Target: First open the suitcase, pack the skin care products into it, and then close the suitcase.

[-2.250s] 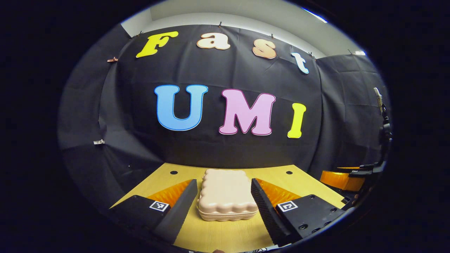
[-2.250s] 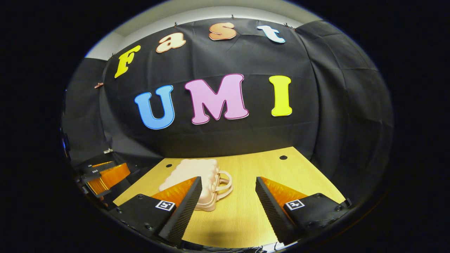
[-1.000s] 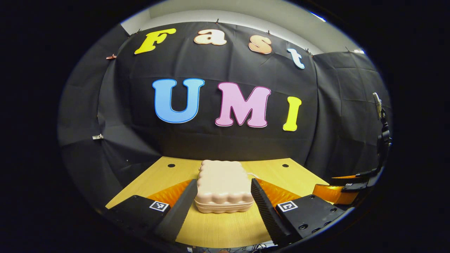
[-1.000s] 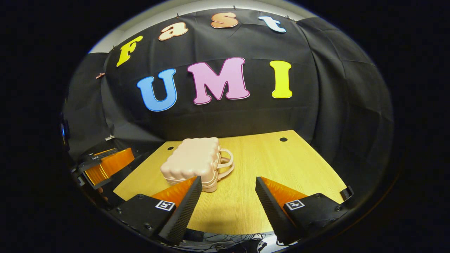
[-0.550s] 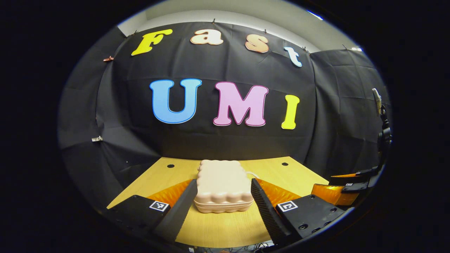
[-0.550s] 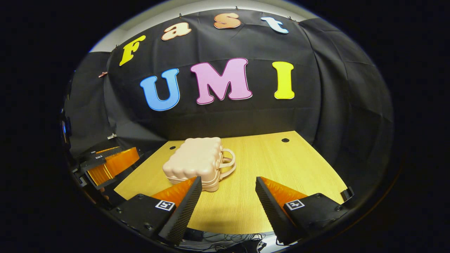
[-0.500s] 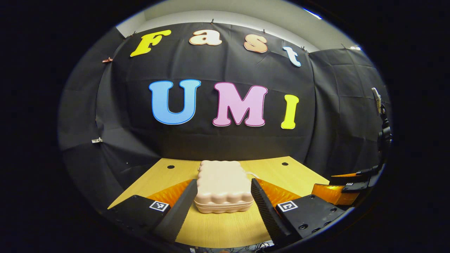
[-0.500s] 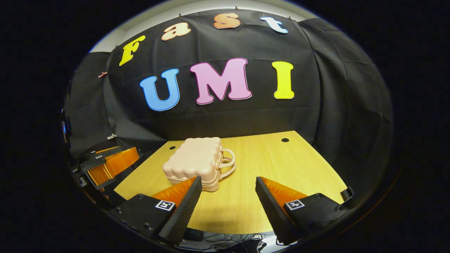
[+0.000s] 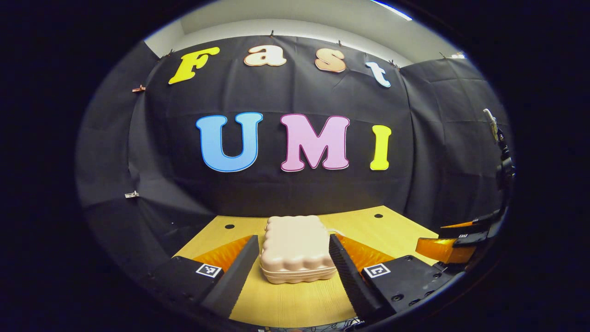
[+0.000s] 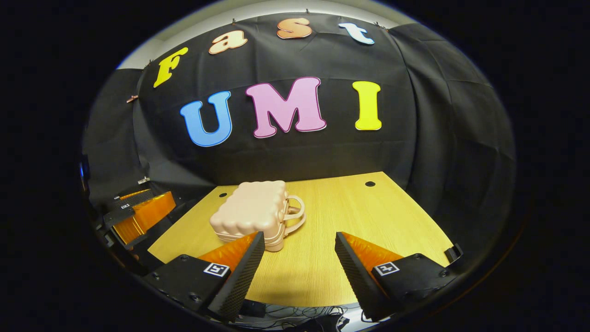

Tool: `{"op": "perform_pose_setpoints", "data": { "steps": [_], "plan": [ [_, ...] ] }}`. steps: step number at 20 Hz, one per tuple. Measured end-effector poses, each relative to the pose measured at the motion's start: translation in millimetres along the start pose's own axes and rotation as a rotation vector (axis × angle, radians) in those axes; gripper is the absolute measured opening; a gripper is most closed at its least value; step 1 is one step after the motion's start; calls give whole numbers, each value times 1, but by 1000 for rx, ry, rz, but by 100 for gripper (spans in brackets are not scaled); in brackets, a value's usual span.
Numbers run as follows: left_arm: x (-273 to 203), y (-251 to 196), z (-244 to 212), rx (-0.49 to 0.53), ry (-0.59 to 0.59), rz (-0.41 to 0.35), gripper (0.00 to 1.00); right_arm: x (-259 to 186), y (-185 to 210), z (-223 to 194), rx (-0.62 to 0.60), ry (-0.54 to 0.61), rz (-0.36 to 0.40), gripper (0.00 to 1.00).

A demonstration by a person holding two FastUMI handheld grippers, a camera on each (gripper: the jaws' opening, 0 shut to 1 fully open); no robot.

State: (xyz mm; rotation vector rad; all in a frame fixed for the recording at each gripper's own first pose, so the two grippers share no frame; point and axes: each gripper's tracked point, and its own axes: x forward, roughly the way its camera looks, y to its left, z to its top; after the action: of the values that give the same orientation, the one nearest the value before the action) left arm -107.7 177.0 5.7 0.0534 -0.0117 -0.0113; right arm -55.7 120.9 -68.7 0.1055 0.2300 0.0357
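The left hand-held gripper (image 9: 289, 258) has its fingers spread wide, one on each side of the pale pink suitcase (image 9: 296, 248), which sits between them; whether either finger actually touches the shell cannot be told. The right hand-held gripper (image 10: 298, 258) is spread just as wide and holds nothing, its fingers reaching over the near edge of the bench (image 10: 368, 216). In the right gripper view the suitcase (image 10: 251, 213) lies flat and closed toward the bench's left side, nearer the far edge than the near one, with its looped handle (image 10: 295, 214) pointing toward the bench's middle. The left finger of the right hand-held gripper overlaps the case's near corner in that view, though contact is unclear. The left hand-held gripper (image 10: 138, 210) also shows at the left of the right gripper view, off the bench's left edge.
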Motion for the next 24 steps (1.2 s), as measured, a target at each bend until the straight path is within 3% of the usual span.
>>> {"op": "perform_pose_setpoints", "data": {
  "steps": [5, 7, 9, 18, 24],
  "plan": [
    [-2, 5, 8, 19, -36, 13, 96, 3, 1, -2, -8, 9, -5, 97],
    [-2, 4, 13, 25, -55, 4, 92, 5, -1, -3, -22, 15, -17, 98],
    [0, 3, 14, 30, -59, -6, 96, 9, 0, 0, -11, 14, -17, 98],
    [14, 17, 0, 8, -15, 10, 96, 19, 0, -2, 12, 22, -41, 98],
    [22, 15, -7, -47, 16, -22, 96, 19, -4, 2, 16, 33, -66, 97]
  ]
}}
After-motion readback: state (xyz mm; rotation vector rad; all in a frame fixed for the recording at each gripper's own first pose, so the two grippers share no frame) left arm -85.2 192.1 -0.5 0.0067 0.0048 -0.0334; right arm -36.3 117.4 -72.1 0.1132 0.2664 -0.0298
